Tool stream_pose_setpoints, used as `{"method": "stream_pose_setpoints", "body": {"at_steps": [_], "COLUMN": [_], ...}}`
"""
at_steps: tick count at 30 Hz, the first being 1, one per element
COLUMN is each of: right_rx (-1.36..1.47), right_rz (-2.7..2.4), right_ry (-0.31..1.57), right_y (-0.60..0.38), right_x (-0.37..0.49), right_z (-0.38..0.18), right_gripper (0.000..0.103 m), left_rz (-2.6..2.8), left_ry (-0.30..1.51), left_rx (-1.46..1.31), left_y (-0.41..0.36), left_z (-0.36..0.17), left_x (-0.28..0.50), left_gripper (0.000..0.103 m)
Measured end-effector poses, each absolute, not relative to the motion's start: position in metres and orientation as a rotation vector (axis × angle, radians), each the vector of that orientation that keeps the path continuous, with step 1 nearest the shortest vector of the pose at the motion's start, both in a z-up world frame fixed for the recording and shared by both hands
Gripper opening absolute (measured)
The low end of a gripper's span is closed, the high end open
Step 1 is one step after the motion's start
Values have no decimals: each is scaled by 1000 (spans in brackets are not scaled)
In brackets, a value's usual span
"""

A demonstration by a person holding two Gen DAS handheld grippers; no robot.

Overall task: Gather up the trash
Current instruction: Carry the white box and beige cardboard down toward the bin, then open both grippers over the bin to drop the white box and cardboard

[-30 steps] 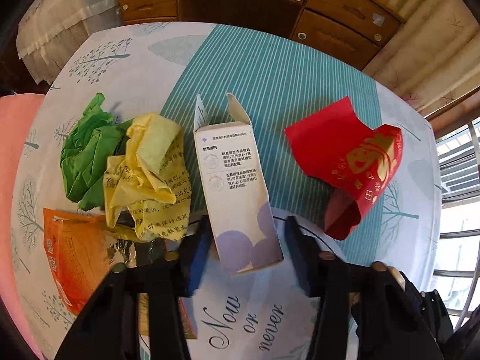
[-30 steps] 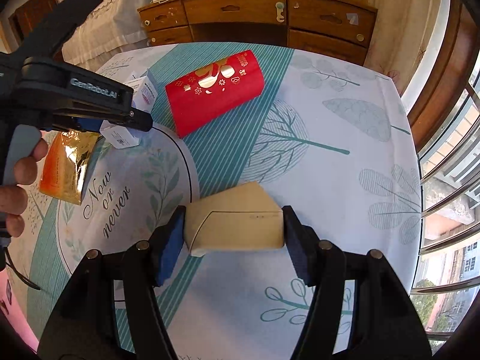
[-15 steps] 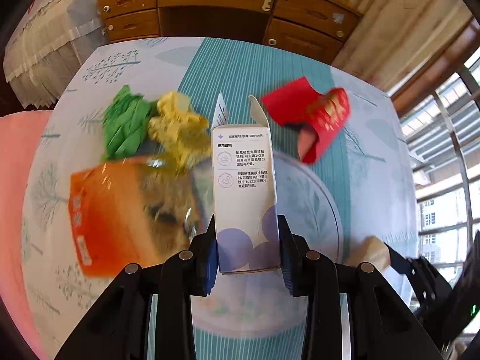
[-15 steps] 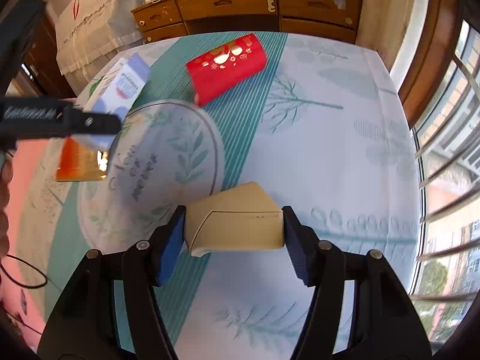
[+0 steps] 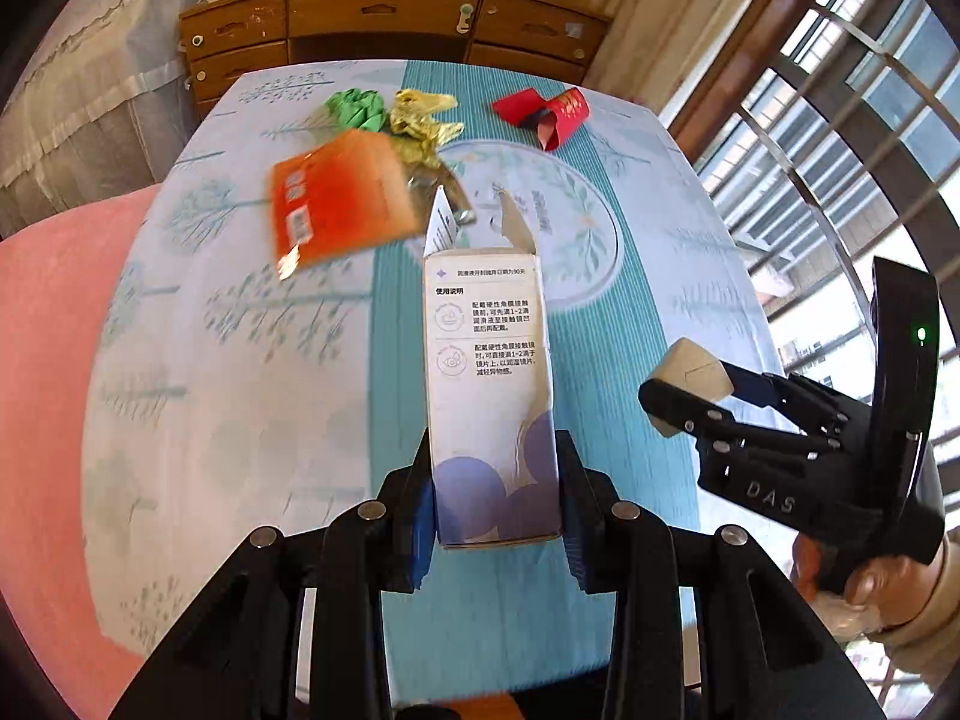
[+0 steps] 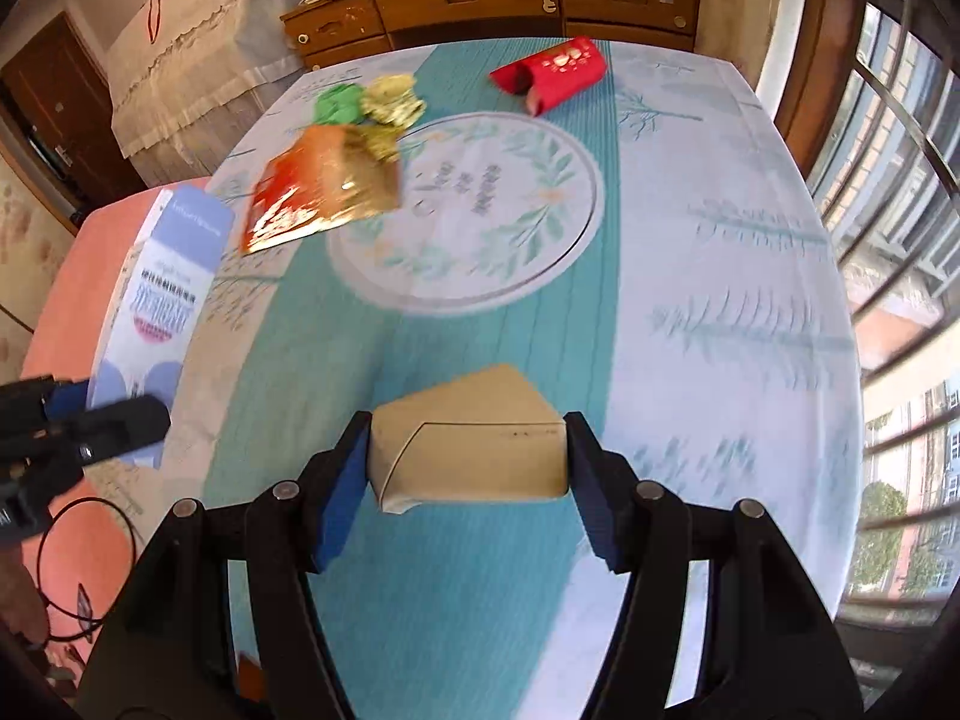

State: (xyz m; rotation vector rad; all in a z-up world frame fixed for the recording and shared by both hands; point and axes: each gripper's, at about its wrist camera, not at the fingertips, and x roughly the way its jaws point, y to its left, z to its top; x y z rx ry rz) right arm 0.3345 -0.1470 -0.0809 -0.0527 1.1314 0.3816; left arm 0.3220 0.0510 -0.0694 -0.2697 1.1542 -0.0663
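One teal-striped tablecloth [image 6: 720,276], wooden dresser [image 6: 492,0]

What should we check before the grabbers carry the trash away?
1. Left gripper holds the white box between both pads: ok.
2. Right gripper holds the tan box between both pads: ok.
3. Both boxes lifted off the table: ok.
4. Table cleared of trash: not ok; the orange packet, green paper, yellow paper and red envelope are on it.
5. Bin in sight for dropping: cannot tell; none shows.
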Motion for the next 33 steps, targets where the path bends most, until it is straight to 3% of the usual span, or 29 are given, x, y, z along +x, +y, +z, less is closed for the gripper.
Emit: {"method": "stream_pose_setpoints", "body": {"at_steps": [15,23,33], "right_rx": [-47,-136,-185], "right_rz": [349,385,392], "right_ry": [1177,1279,1396], "right_y": [-91,-75,-82], "right_x": [107,48,29], "right_z": [-70,-99,-180], "right_gripper": [59,59,59], "left_rz": [-142,-125,-84], "left_ry": [1139,1215,1288], "left_rx": [-229,-290,-348], "left_y": [106,109,94], "left_z": [-62,-96,-171], "left_x": [67,13,3], "left_gripper": [34,34,34]}}
